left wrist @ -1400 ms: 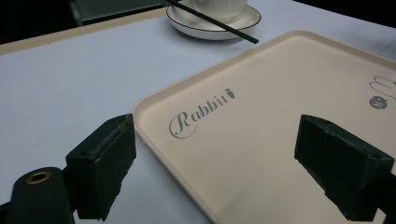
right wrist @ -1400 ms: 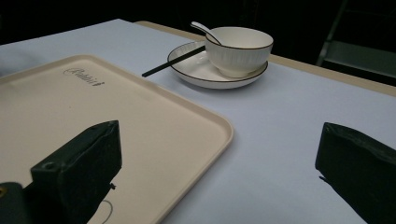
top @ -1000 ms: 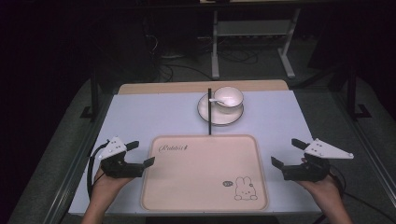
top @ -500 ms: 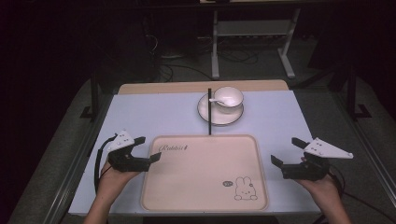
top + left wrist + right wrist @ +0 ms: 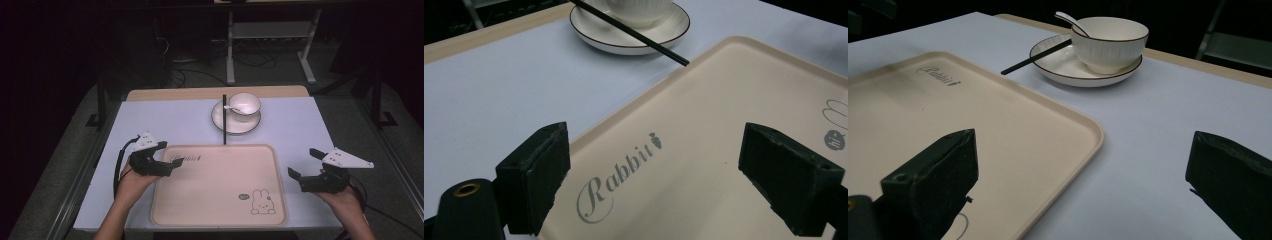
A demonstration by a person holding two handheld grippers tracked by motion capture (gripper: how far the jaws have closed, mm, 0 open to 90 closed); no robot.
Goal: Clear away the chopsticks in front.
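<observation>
A beige tray [image 5: 220, 185] with a rabbit print lies at the table's near middle. My left gripper [image 5: 170, 155] hovers open over the tray's back left corner; in the left gripper view it [image 5: 661, 185] spans the "Rabbit" lettering on the tray [image 5: 724, 125]. My right gripper [image 5: 301, 162] is open just off the tray's right edge, with nothing between its jaws. In the right gripper view it [image 5: 1083, 190] straddles the rim of the tray [image 5: 948, 115].
Behind the tray a white bowl [image 5: 244, 105] with a spoon [image 5: 231, 107] sits on a plate [image 5: 235, 120]. A black chopstick [image 5: 224, 120] leans on the plate and reaches the tray's back rim. White table surface [image 5: 165, 125] lies on both sides.
My left gripper has moved right and forward, from beside the tray to over its back left corner. The right gripper has stayed put.
</observation>
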